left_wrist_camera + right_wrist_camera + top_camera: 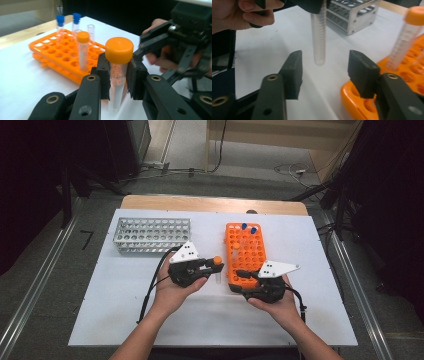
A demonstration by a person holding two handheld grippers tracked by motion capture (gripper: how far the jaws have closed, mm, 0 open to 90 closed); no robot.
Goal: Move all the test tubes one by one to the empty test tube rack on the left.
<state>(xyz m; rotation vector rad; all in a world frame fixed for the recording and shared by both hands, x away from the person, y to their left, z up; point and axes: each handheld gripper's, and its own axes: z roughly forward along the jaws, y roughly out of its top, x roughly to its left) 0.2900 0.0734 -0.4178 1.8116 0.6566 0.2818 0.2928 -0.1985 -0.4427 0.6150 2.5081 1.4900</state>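
A clear tube with an orange cap (pixel 119 49) stands upright between the pads of my left gripper (pixel 119 75), which is shut on it just under the cap. In the high view that gripper (pixel 215 267) holds the tube (pixel 218 261) just left of the orange rack (pixel 243 254). My right gripper (pixel 324 67) is open, and the tube's rounded lower end (pixel 319 40) hangs between and a little beyond its jaws, touching neither. From above, the right gripper (pixel 240 273) points left over the rack's near end.
The orange rack (pixel 53 51) holds another orange-capped tube (pixel 83 50), two blue-capped tubes (pixel 60 21) and an open clear tube (pixel 91 28). A metal rack (pixel 151 235) stands at the back left of the white table (pixel 125 310).
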